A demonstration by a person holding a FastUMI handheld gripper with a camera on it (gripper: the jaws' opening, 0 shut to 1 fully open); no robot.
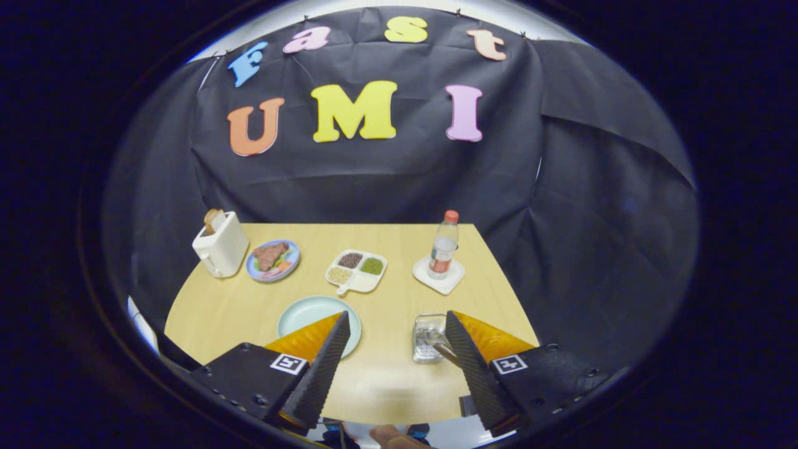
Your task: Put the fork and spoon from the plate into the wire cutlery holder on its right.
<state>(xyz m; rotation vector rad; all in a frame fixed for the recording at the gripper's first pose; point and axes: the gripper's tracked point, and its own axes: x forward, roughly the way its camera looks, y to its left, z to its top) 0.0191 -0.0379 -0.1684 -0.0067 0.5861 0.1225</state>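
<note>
My gripper (397, 315) hovers open above the wooden table (386, 374), with bare tabletop between its fingers. A pale green plate (312, 315) lies just beyond the left fingertip, which hides part of it; the visible part holds nothing. To the plate's right, beside the right fingertip, stands the wire cutlery holder (426, 333). A metal utensil (436, 343) sits inside it, its end leaning toward the right finger. I cannot tell whether it is the fork or the spoon, or whether a second piece lies with it.
Further back stand a white toaster (219, 252), a blue plate of food (272, 260), a divided dish of grains (356, 270) and a bottle (444, 246) on a white coaster (438, 277). A hand (389, 436) shows below the fingers.
</note>
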